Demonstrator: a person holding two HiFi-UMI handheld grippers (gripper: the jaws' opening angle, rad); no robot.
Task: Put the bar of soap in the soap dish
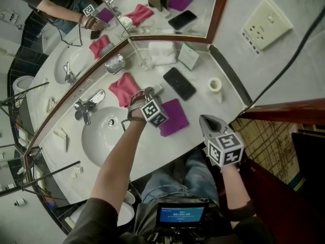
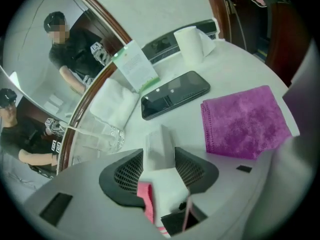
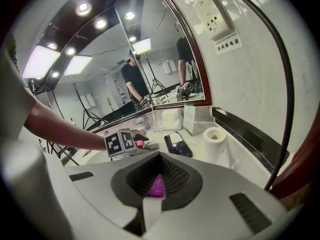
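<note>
The white bar of soap (image 1: pixel 158 88) (image 2: pixel 160 144) lies on the pale counter between a pink cloth (image 1: pixel 123 89) and a black phone. My left gripper (image 1: pixel 150 92) (image 2: pixel 159 159) points steeply down over it, jaws open, with the bar between the fingertips and only thin gaps at its sides. The shiny metal soap dish (image 1: pixel 115 63) stands further back-left against the mirror, apart from the gripper. My right gripper (image 1: pixel 204 119) (image 3: pixel 159 166) hovers near the counter's front edge, shut and holding nothing.
The black phone (image 1: pixel 179 83) and a purple cloth (image 1: pixel 172 117) lie right of the soap. A drinking glass (image 1: pixel 145 62), folded white towel (image 1: pixel 162 52), card stand (image 1: pixel 188 56) and toilet roll (image 1: pixel 215 85) line the back. The basin (image 1: pixel 109 136) and tap (image 1: pixel 86 105) are at left.
</note>
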